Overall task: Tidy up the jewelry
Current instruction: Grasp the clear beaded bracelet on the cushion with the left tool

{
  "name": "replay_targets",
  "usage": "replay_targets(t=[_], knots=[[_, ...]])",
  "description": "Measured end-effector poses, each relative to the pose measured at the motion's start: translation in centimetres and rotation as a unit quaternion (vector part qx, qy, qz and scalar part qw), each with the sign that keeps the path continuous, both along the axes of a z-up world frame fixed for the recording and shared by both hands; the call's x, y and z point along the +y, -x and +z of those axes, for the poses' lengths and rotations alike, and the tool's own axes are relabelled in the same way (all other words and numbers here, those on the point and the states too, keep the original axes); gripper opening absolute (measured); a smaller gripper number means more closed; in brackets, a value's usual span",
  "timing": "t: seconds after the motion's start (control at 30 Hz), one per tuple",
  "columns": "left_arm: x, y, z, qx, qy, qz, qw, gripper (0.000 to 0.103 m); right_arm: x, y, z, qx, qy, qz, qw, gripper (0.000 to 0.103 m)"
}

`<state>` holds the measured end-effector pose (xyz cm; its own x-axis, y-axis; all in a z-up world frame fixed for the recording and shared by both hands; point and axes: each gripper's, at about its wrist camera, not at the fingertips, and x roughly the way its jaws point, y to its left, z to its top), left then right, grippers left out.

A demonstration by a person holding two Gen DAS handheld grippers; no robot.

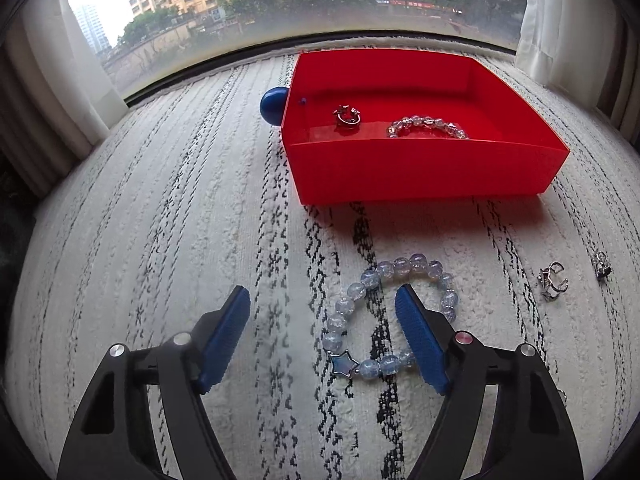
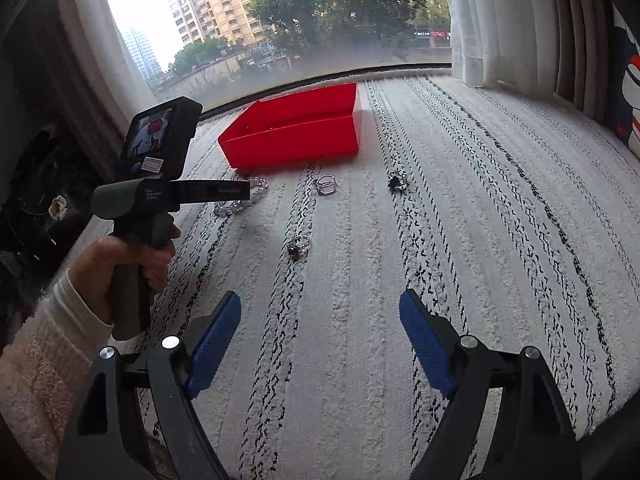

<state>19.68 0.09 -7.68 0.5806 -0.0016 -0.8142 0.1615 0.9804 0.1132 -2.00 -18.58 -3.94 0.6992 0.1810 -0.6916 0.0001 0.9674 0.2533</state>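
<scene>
A pale blue bead bracelet [image 1: 362,280] with a star charm lies on the striped cloth in front of a red box [image 1: 420,172]. My left gripper [image 1: 322,289] hangs open just over it. Its right finger [image 1: 420,336] is inside the loop and its left finger stands outside, so the bracelet's left side lies between the pads, untouched. In the box lie a silver ring [image 1: 348,117] and a clear bead bracelet [image 1: 428,126]. My right gripper [image 2: 320,300] is open over bare cloth, holding nothing. The red box [image 2: 296,148] shows farther off in its view.
Loose on the cloth lie a silver open ring [image 2: 326,185], a dark-stone ring [image 2: 398,182] and a small ring [image 2: 298,245]. A blue knob [image 1: 273,106] sticks out at the box's left. A hand [image 2: 120,264] grips the left tool. Window and curtains stand behind.
</scene>
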Motion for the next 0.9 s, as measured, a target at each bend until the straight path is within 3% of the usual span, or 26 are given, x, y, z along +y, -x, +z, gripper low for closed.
replay_targets(t=[0.1,0.17,0.27,0.47,0.57,0.9], knots=[[-0.1,0.2,0.0,0.000,0.008,-0.006,1.0000,0.064,-0.1,0.1,0.0,0.000,-0.001,-0.002,1.000,0.080],[-0.3,0.4,0.0,0.003,0.020,-0.015,0.9997,0.048,-0.1,0.1,-0.1,0.002,-0.001,-0.002,1.000,0.080],[-1.1,0.9,0.0,-0.001,0.018,-0.028,0.9994,0.033,-0.1,0.2,-0.1,0.003,-0.001,-0.001,1.000,0.080],[-1.4,1.4,0.1,0.001,0.029,-0.042,0.9987,0.014,0.0,0.2,-0.2,0.004,0.000,0.000,1.000,0.080],[-1.5,1.5,0.1,0.003,0.032,-0.046,0.9984,0.010,0.0,0.1,-0.2,0.005,0.000,0.001,1.000,0.080],[-1.5,1.8,0.3,0.007,0.034,-0.047,0.9983,0.009,0.0,0.0,-0.3,0.006,0.002,0.000,1.000,0.080]])
